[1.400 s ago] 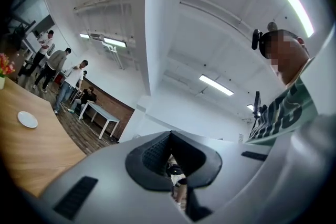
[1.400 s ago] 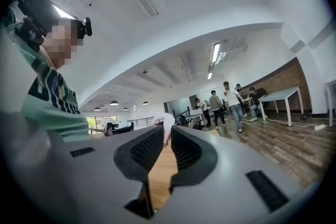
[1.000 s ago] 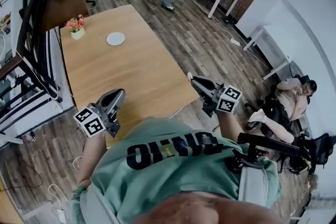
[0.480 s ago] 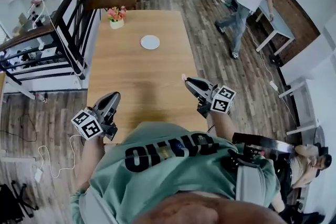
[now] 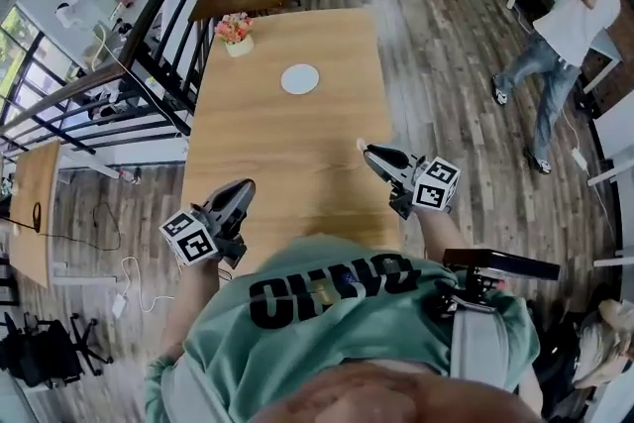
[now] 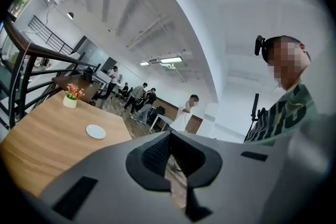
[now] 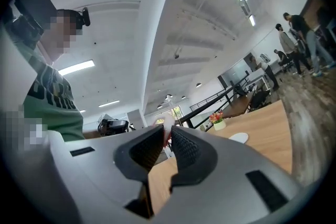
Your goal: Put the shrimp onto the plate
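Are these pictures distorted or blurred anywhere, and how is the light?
Head view: strong fisheye, the table edges curve. Left gripper view: dark round corners, bright ceiling lamps, evenly lit room. Right gripper view: the shrimp in the right claw is too near, so soft and pale.

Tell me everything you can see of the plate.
The plate is small, round and plain white, smooth like ceramic or plastic. It lies flat on the far half of the wooden table, nearer the flower pot than the person. Nothing lies on it, and nothing but the table touches it.
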`<state>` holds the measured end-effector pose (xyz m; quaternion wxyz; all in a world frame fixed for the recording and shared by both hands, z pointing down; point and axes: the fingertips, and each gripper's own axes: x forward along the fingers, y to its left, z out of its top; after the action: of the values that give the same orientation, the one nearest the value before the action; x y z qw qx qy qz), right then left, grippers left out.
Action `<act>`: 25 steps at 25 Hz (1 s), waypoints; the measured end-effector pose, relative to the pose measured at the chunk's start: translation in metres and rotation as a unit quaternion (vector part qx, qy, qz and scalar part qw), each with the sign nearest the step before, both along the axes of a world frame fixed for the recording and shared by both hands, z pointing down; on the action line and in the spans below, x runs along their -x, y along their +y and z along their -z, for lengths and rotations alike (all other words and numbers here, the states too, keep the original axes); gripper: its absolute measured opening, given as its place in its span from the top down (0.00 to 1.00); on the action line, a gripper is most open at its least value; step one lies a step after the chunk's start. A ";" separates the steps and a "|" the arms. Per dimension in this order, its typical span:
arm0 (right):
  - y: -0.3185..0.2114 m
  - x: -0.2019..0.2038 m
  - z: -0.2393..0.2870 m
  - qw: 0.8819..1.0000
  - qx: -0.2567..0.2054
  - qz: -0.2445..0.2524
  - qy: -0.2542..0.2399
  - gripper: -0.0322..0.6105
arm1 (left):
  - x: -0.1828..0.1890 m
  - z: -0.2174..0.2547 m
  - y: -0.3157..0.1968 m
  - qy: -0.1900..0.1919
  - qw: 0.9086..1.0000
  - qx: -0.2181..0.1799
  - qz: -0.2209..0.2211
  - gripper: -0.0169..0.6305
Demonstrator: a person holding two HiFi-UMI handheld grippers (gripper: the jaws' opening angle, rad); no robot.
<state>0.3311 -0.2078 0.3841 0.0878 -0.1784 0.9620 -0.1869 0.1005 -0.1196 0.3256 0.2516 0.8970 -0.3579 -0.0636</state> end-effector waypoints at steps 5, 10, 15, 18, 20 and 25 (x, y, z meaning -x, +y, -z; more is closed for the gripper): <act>-0.009 -0.015 -0.021 1.000 0.022 -0.013 -0.012 0.87 | -0.009 -0.010 -0.009 -0.010 1.000 0.025 -0.001 0.98; -0.023 0.015 -0.035 1.000 0.021 -0.022 0.003 0.87 | 0.014 -0.031 -0.030 0.003 0.999 0.028 -0.024 0.98; -0.026 0.065 -0.025 0.997 0.014 -0.060 0.042 0.87 | 0.073 -0.043 -0.048 0.028 0.998 0.012 -0.061 0.98; -0.014 0.090 -0.016 0.994 0.024 -0.079 0.070 0.87 | 0.107 -0.043 -0.050 0.038 0.996 0.000 -0.080 0.98; -0.012 0.105 -0.009 0.992 0.034 -0.087 0.087 0.87 | 0.126 -0.039 -0.051 0.047 0.995 -0.010 -0.089 0.98; -0.011 0.156 -0.004 0.991 0.037 -0.077 0.102 0.87 | 0.178 -0.053 -0.050 0.041 0.996 -0.008 -0.084 0.98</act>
<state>0.1754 -0.2189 0.3884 -0.0037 -0.2729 0.9419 -0.1958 -0.0773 -0.1692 0.3786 0.2631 0.9226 -0.2699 -0.0820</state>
